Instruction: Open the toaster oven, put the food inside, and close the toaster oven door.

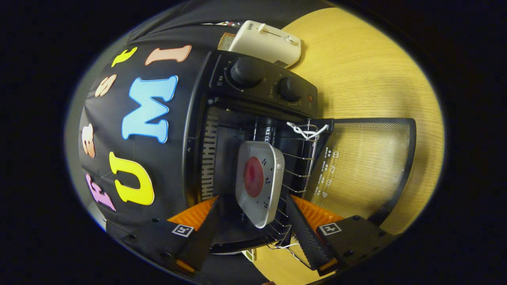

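The toaster oven stands on the wooden table, seen rolled on its side, with two knobs on its control panel. Inside it, a white square plate carrying a round pink piece of food rests on the wire rack. The gripper is spread wide, its fingers either side of the plate's near edge and pressing on nothing. The glass door hangs open over the table. Behind the oven stands a cream toaster.
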